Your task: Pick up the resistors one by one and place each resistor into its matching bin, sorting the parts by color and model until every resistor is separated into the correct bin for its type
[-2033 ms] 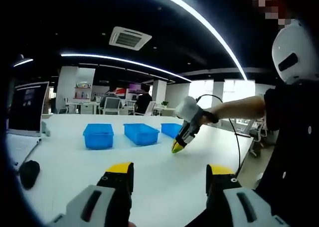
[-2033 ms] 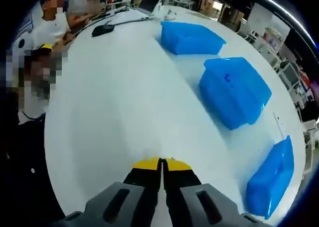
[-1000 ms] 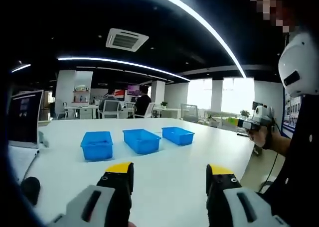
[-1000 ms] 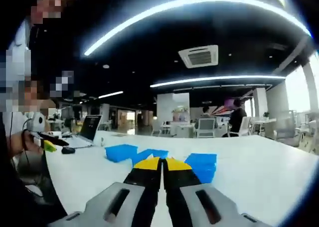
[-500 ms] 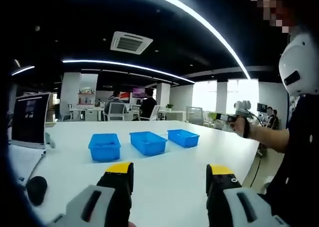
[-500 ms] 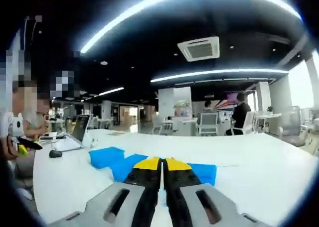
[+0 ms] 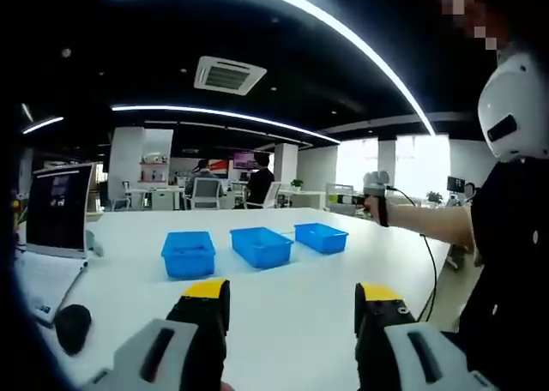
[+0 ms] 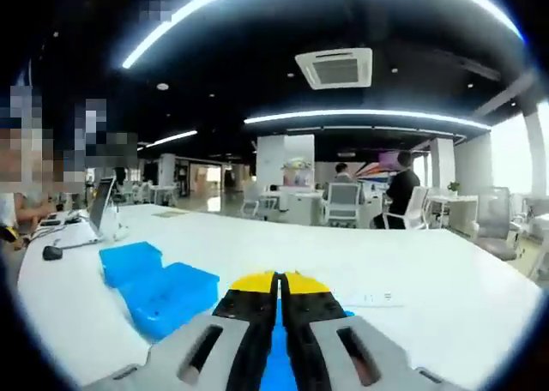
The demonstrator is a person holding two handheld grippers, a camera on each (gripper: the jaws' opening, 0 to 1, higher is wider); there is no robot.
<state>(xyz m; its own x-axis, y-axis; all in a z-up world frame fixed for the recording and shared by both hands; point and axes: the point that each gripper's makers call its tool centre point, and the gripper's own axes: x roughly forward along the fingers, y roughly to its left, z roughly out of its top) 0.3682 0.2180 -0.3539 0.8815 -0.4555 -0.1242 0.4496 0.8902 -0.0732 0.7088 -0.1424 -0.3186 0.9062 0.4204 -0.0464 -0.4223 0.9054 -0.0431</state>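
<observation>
Resistors can't be made out anywhere on the white table [image 7: 292, 297] in either view; too small to tell whether any lie loose there or sit in the bins. Three blue bins stand in a row mid-frame in the left gripper view: left bin [image 7: 189, 254], middle bin [image 7: 262, 246], right bin [image 7: 321, 237], each apart from its neighbour. Left gripper [image 7: 294, 303] sits at bottom centre of its view, yellow-tipped jaws wide apart w/ nothing between them, hanging above bare table short of the bins. Right gripper [image 8: 278, 285] at bottom centre of the right gripper view has its jaws pressed together; can't see anything pinched between the tips, so whether a part is held is unclear. It also shows at centre right of the left gripper view, held out at arm's length and raised well above the table. Two bins show at lower left of the right gripper view, w/ more blue directly under the jaws. Laptop [image 7: 53, 209] and mouse [image 7: 72, 327] sit at left of the left gripper view. Risks, as I judge: if a tiny resistor is held, it could slip from the tips unnoticed at that height and bounce off the table; bins look identical, so a drop into the wrong one is easy.
</observation>
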